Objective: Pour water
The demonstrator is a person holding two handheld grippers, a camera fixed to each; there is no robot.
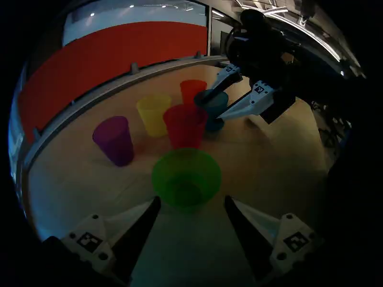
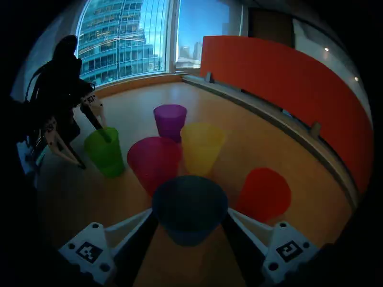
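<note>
**Two hand-held grippers at a cluster of six plastic cups**

Nearest in the left gripper view is the left gripper [image 1: 191, 198]. It has two white moulded fingers with dark tapered inner faces, and each carries square black-and-white markers [image 1: 90, 240]. It is held low and level over the light wood-grain worktop [image 1: 268, 158]. Its fingers stand wide apart on either side of the translucent green plastic cup [image 1: 186, 177], which stands upright. A thin strip of worktop shows between the cup and each tip, so this gripper has hold of nothing.

Behind the green cup, upright and close together, stand the translucent crimson plastic cup [image 1: 185, 125] and the translucent yellow plastic cup [image 1: 153, 114]. The translucent purple plastic cup [image 1: 115, 140] stands nearer the railed edge, and the translucent orange-red plastic cup [image 1: 192, 90] is farthest back. All are smooth-walled round cones, wider at the rim than at the base.

In the right gripper view, the right gripper [image 2: 190, 213], of the same build, flanks the translucent dark blue plastic cup [image 2: 189, 208]. Its tips lie against the cup's wall on both sides, but whether they press on it cannot be told. In the left gripper view this gripper slants down from the person's dark silhouette [image 1: 258, 43] to the blue cup, just beside the crimson one.

Along the worktop's far edge runs the grey metal rail [image 1: 110, 88], with the matt orange-red panel [image 1: 110, 57] above it. The glazed window wall [image 2: 124, 38] closes the adjoining edge.
</note>
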